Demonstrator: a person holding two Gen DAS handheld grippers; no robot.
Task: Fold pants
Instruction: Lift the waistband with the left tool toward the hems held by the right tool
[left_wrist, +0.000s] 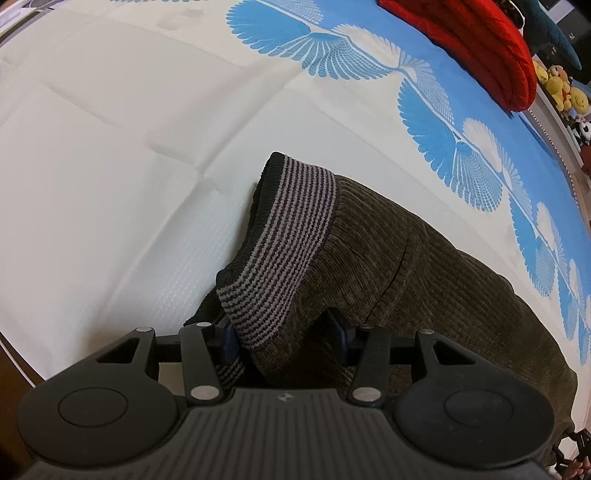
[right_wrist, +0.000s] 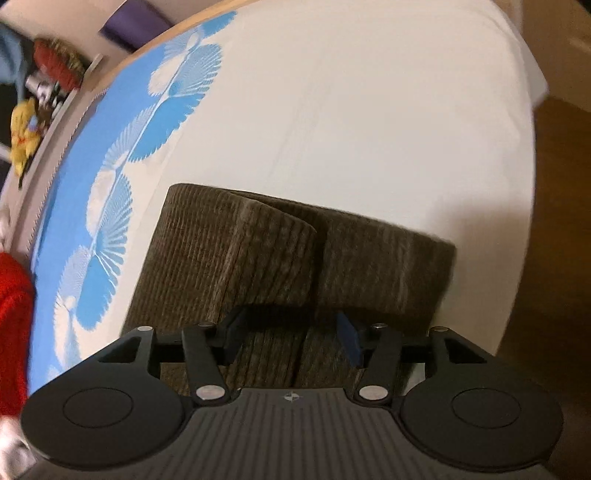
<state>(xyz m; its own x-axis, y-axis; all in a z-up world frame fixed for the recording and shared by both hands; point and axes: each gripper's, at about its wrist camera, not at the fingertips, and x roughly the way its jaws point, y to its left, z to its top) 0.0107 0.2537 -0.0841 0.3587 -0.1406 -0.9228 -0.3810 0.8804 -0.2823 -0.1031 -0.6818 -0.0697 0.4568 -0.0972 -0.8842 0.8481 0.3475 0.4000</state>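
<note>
Dark olive corduroy pants (left_wrist: 406, 266) with a grey-and-black striped waistband (left_wrist: 280, 236) lie on a white bed. In the left wrist view my left gripper (left_wrist: 282, 332) is wide apart, with the waistband end and corduroy between its fingers (left_wrist: 229, 339). In the right wrist view the pant legs (right_wrist: 266, 254) are folded over in layers. My right gripper (right_wrist: 291, 334) is also wide apart, straddling the folded corduroy, with fabric between its fingers. Whether either gripper presses the cloth is unclear.
The bed sheet (left_wrist: 110, 166) is white with a blue feather-patterned band (left_wrist: 443, 122). A red garment (left_wrist: 480, 48) lies on the blue band. Plush toys (left_wrist: 561, 88) sit beyond the bed edge. A wooden floor (right_wrist: 554, 221) lies past the bed's right edge.
</note>
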